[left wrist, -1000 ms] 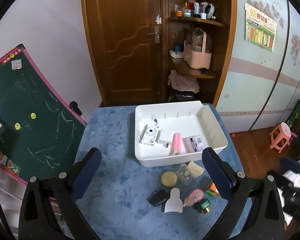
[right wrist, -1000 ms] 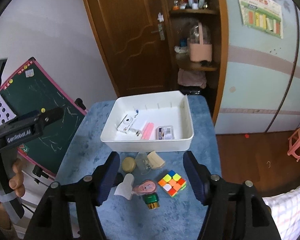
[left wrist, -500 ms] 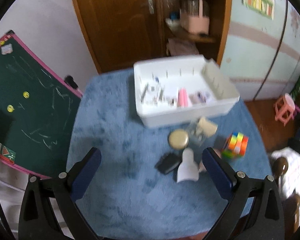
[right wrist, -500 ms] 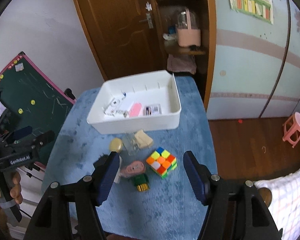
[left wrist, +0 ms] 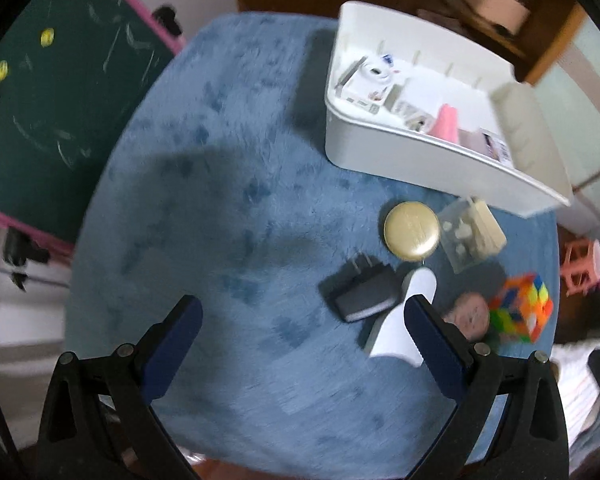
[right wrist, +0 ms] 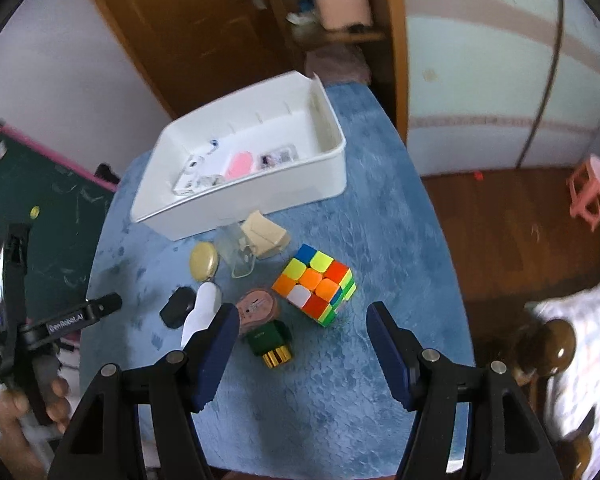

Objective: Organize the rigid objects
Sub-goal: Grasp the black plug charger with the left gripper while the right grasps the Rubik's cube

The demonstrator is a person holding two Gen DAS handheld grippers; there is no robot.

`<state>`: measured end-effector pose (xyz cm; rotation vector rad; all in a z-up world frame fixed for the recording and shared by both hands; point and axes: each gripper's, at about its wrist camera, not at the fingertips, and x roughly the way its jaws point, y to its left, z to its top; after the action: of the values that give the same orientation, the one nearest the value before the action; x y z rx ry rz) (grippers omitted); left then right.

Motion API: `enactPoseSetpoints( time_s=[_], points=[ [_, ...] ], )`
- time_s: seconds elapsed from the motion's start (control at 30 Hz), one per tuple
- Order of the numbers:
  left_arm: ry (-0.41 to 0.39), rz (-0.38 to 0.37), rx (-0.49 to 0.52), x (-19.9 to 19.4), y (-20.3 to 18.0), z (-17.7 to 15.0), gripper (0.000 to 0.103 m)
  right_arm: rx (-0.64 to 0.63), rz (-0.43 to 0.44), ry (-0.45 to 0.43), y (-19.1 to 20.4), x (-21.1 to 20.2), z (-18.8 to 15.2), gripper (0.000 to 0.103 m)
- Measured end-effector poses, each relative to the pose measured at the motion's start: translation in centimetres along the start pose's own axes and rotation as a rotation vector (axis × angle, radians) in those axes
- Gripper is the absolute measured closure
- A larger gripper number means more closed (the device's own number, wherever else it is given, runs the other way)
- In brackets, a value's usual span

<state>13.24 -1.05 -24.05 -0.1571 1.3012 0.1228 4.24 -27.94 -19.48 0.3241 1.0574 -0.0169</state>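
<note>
On the blue fuzzy tabletop stands a white bin holding a small white camera, a pink item and a little box. In front of it lie a gold round compact, a clear case, a black plug adapter, a white scoop-shaped piece, a pink round dispenser, a green and gold bottle and a colour cube. My left gripper hangs open just left of the adapter. My right gripper is open above the cube's near side, empty.
A green chalkboard leans at the table's left. Behind the bin are a brown door and shelves. A pink stool stands on the wooden floor at right, and checked bedding lies near. A hand holds the left tool.
Both grippers have sunk toward the table and tipped downward, so the loose objects look larger and closer. The left view has also rolled. Jaws stay as wide as before.
</note>
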Motion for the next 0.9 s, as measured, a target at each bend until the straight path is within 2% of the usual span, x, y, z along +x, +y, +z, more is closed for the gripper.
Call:
enactPoseSetpoints(
  time_s=[0.17,0.3,0.33,0.47,0.6,0.7,0.9],
  points=[
    [0.092,-0.014,-0.152,3.5,-0.2,1.4,0.002,0.14,-0.013,0.077,-0.9,3.7,1.9,0.036],
    [0.144,-0.015,-0.248,5.5,-0.2,1.7,0.002,0.202,-0.081,0.156,-0.7,7.4,3.4,0.036],
    [0.151,-0.007,-0.259,5.8,-0.2,1.7,0.002,0.207,-0.082,0.166,-0.6,8.0,3.6,0.036],
    [0.189,0.024,-0.299,7.0,-0.4,1.2,0.002,0.204,-0.185,0.237,-0.2,10.5,4.1,0.036],
    [0.207,0.036,-0.309,7.9,-0.9,0.8,0.002,0.202,-0.182,0.271,-0.1,11.7,4.2,0.036],
    [0.221,0.045,-0.299,8.5,-1.5,0.4,0.002,0.187,-0.213,0.291,0.1,12.3,4.6,0.036],
    [0.244,0.085,-0.317,9.5,-1.5,-0.5,0.004,0.238,-0.184,0.337,-0.8,13.6,4.3,0.035]
  ],
)
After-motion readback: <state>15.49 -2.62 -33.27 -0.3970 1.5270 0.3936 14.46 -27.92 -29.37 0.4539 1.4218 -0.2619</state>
